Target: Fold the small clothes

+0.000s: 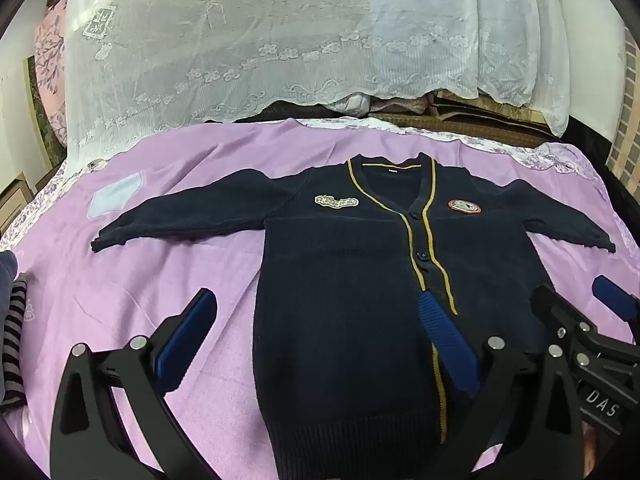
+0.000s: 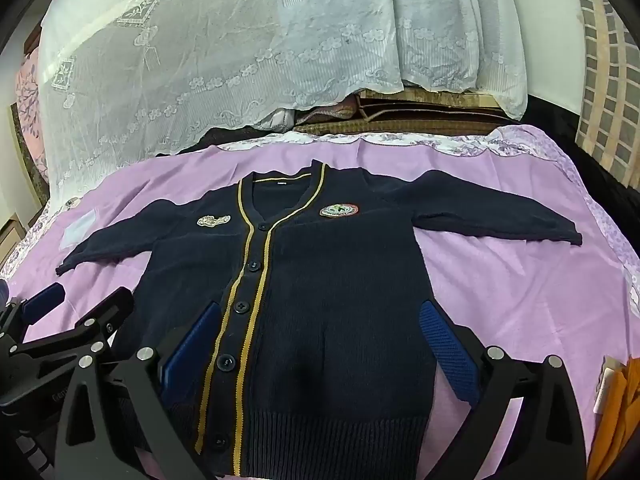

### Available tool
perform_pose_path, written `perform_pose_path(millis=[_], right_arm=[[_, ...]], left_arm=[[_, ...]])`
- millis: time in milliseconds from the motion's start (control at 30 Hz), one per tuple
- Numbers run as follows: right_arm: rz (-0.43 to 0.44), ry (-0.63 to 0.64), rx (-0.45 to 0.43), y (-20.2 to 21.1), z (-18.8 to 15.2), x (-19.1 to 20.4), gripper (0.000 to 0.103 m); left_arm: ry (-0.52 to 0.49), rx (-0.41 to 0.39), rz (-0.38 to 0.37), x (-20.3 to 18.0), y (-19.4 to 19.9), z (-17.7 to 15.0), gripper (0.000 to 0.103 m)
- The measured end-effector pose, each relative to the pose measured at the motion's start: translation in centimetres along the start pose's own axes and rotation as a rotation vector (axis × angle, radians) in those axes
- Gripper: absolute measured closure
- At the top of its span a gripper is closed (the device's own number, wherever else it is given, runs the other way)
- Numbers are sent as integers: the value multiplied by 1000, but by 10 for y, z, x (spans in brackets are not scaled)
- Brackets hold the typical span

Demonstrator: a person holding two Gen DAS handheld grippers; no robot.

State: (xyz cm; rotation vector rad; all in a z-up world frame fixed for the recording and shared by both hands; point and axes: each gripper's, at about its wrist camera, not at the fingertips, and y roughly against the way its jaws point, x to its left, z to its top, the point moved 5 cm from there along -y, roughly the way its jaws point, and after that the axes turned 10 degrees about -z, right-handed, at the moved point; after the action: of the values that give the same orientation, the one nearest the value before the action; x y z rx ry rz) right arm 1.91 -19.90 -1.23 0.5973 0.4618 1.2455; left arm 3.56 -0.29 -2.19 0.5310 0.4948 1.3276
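A small navy cardigan (image 1: 352, 280) with gold trim, buttons and two chest badges lies flat, front up, sleeves spread, on a purple sheet (image 1: 140, 280). It also shows in the right wrist view (image 2: 320, 280). My left gripper (image 1: 320, 332) is open and empty, hovering over the cardigan's lower left part. My right gripper (image 2: 320, 340) is open and empty over the lower right part, above the hem. The right gripper also shows at the right edge of the left wrist view (image 1: 580, 320), and the left gripper at the left edge of the right wrist view (image 2: 76, 308).
A white lace cloth (image 1: 280, 40) covers a pile behind the sheet. Striped clothing (image 1: 12, 340) lies at the left edge. Orange fabric (image 2: 616, 420) lies at the right edge. A pale patch (image 1: 114, 198) sits on the sheet near the left sleeve.
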Motion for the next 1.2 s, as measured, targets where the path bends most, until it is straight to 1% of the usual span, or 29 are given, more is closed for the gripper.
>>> perform_pose_path(millis=[133,1200], right_arm=[[-1,-2,-3,0,0,0,3],[3,-6,-7,2,3,-1,3]], left_arm=[[25,2,-15,5,-3,-4,4],[34,12,-14,12,-4,-4,4]])
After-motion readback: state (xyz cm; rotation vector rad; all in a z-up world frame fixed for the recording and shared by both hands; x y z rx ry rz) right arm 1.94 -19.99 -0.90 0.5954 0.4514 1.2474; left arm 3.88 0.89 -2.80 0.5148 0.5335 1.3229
